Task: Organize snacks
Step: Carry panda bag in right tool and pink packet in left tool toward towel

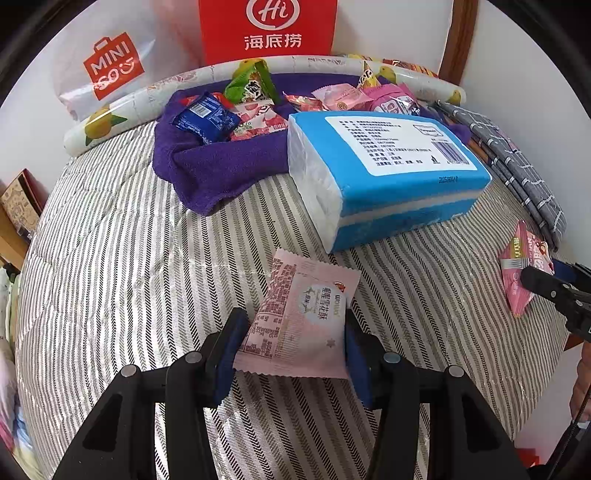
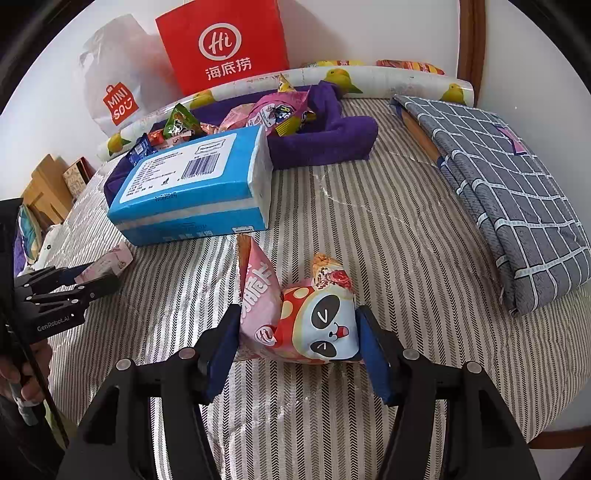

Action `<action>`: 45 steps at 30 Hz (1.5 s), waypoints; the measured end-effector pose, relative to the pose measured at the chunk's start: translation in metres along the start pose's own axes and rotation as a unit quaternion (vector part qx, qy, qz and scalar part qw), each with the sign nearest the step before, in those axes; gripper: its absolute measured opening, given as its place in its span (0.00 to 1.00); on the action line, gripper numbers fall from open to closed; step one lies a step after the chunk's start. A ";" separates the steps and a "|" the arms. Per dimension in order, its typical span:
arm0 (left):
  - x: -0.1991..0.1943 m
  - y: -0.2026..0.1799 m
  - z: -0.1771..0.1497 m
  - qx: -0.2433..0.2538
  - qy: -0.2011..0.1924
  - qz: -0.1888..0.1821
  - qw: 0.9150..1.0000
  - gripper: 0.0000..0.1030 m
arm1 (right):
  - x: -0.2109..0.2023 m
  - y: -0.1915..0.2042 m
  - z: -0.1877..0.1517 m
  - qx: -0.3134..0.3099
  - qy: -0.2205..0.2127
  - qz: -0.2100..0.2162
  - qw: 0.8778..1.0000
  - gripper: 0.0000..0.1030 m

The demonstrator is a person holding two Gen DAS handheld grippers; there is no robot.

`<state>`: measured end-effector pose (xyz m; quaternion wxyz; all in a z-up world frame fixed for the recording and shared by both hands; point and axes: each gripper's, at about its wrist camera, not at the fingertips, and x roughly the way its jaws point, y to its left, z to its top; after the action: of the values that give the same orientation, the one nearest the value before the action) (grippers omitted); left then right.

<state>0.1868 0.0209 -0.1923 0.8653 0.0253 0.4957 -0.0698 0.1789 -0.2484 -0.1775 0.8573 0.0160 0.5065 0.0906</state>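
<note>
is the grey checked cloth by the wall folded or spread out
Folded. In the right wrist view the grey checked cloth lies as a compact rectangle with stacked layer edges showing along its near side, on the striped table cover.

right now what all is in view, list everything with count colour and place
pale pink snack packet: one, between the left gripper's pads
panda snack packet: one, red, white and blue, in the right gripper
pink Hi snack packet: one, in the right gripper beside the panda one
tissue pack: one, blue and white, mid-table
purple towel: one, behind the tissue pack
loose snacks: several, blue, green, pink, red, piled on the towel
grey checked cloth: one, folded, table's right edge
lemon-print roll: one, white and yellow, along the back edge
red Hi bag: one, against the wall
white Miniso bag: one, left of the red bag
striped tablecloth: one, grey and white
left gripper: black, blue pads
right gripper: black, blue pads
</note>
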 end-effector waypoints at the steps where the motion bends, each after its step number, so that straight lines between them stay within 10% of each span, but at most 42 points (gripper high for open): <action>1: 0.000 0.000 -0.001 0.000 -0.002 0.000 1.000 0.48 | 0.000 -0.001 0.000 0.003 0.000 0.002 1.000 0.59; 45: -0.050 -0.001 0.000 -0.032 -0.033 -0.030 0.998 0.46 | -0.049 0.012 0.012 0.002 -0.041 0.036 0.998 0.59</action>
<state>0.1614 0.0246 -0.1494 0.8790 -0.0199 0.4696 -0.0804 0.1647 -0.2444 -0.1284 0.8735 0.0399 0.4701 0.1197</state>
